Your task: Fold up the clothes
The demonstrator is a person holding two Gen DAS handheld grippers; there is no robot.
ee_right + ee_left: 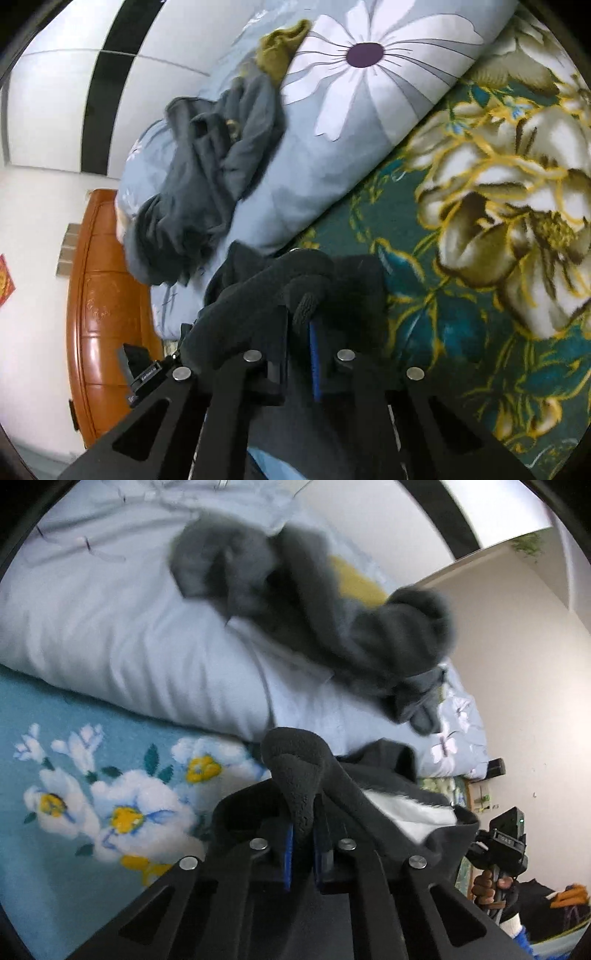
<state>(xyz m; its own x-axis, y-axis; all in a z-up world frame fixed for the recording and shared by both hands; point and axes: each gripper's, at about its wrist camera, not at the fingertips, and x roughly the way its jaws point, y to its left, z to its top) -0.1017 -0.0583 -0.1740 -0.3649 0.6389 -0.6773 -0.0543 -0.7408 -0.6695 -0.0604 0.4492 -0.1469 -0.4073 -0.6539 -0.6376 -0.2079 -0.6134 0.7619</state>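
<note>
Closest, the left gripper [303, 834] and right gripper [301, 325] each pinch a fold of a black fleece garment [373, 794] held between them above the floral blanket [480, 229]. It looks soft, light and limp, best gripped by edges or corners. Beyond, a crumpled grey garment [207, 177] lies on a pale blue duvet [332, 155], near white walls and a wooden headboard [107, 325].

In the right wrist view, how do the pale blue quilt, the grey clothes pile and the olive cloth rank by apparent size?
1. pale blue quilt, largest.
2. grey clothes pile.
3. olive cloth, smallest; it lies farthest away and partly tucked, so its true size is unsure.
</note>
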